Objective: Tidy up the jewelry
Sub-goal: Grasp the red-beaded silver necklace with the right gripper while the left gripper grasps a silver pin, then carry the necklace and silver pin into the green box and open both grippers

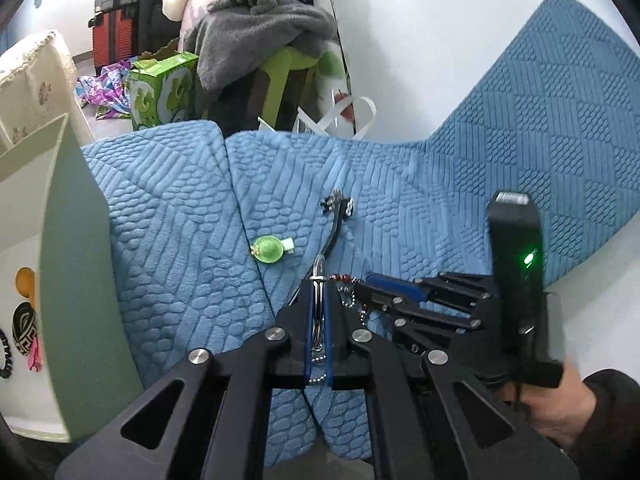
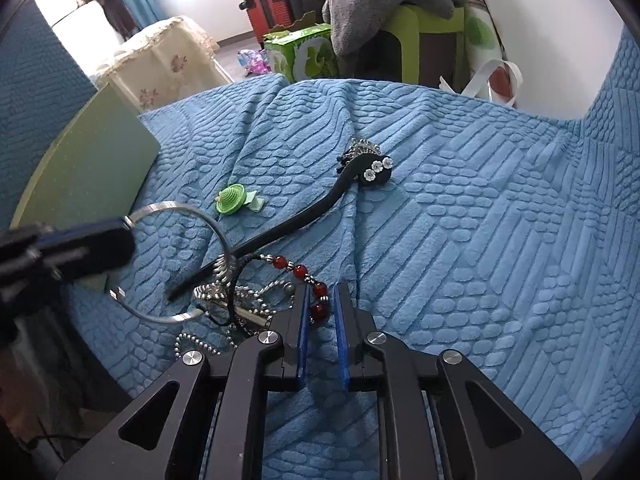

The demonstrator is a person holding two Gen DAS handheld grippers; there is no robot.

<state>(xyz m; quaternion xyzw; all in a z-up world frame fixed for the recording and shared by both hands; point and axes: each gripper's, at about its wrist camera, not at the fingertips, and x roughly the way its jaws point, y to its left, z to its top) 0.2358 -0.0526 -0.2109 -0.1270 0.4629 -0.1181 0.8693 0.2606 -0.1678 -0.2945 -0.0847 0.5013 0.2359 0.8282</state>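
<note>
**Both grippers clamped on one tangled jewelry pile**

Left gripper (image 1: 318, 308) is fully clenched on the silver bangle (image 2: 176, 264), pinching the hoop's rim edge-on between the blue pads. In the right wrist view the ring stands tilted off the blue quilt (image 2: 460, 240), with a coiled charm and ball chain (image 2: 200, 344) hanging from its lower arc.

Right gripper (image 2: 320, 304) is nearly closed on the red bead strand (image 2: 304, 276). At least one red bead sits between the pads; I can't tell how hard they press.

Key relation: the strand runs up-left from the right jaws toward the bangle's lower arc, and the cord and chain look snagged together there. The two grippers sit just beside each other, left one to the left. My read: the pieces need pulling apart along that line, and the chain may drag.

Loose pieces lie beyond both grippers: black hair stick (image 2: 320, 208), long axis running diagonally from the tangle up-right to its flowered head, and green hat clip (image 1: 270, 249) left of it. The organizer box (image 1: 24, 264) stands at far left, nearer the left hand.
</note>
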